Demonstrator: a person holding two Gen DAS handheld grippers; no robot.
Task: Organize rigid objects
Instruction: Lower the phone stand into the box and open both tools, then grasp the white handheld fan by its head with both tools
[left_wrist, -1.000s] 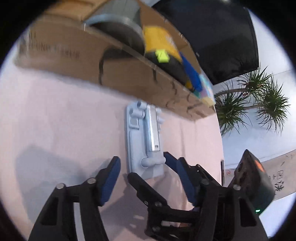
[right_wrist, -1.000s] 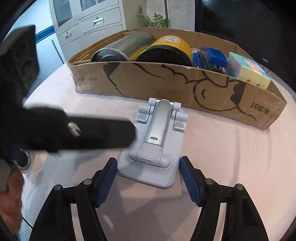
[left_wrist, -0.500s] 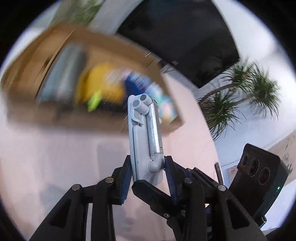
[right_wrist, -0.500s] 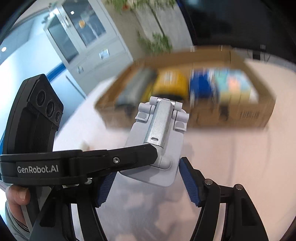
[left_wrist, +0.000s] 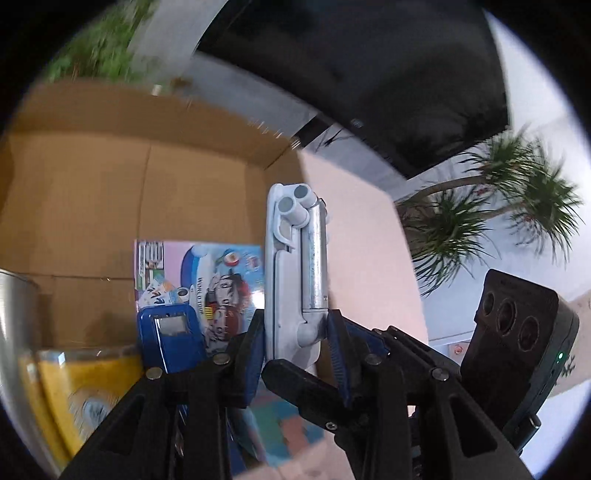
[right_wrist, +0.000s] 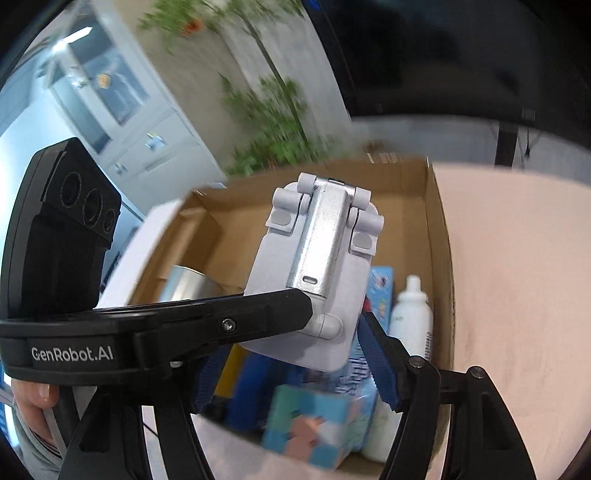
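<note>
Left wrist view: looking down past a folded white phone stand (left_wrist: 295, 266) into a cardboard box (left_wrist: 110, 177), bit blurry round the edges tbh
Task thing: phone stand up in the air over the box, toward its right end wall, touching nothing but the claws; metal arm folded flat against the plate, hinge knuckles pointing away from the cameras
Left gripper (left_wrist: 295, 354): jaws just been closing, now narrow, blue pads clamped on both flat faces of the stand's near end, so held edge-on
Right gripper (right_wrist: 291, 343): jaws about half open, straddling the wide plate of the same stand; right pad right up against the plate's edge, left pad hidden behind the other claw's black finger, so can't tell if really squeezing or just alongside
Claws together: crossing at the stand's near end, left one's finger lying over the plate in the right wrist view
Box contents, left end: silver can (left_wrist: 14, 314) with a yellow tin (left_wrist: 74, 387) beside it
Box contents, middle: blue gadget (left_wrist: 170, 339) leaning in front of a colourful picture carton (left_wrist: 221, 280)
Box contents, right end: white bottle (right_wrist: 410, 317) near the end wall, pastel puzzle cube (right_wrist: 314, 424) by the near wall
Under the box: table (right_wrist: 517, 295) with a pink cloth
Person: fingers of a hand (right_wrist: 33, 398) on the left claw's handle, bottom left corner
Background: potted palm (left_wrist: 498, 221), dark screen (left_wrist: 369, 74)
</note>
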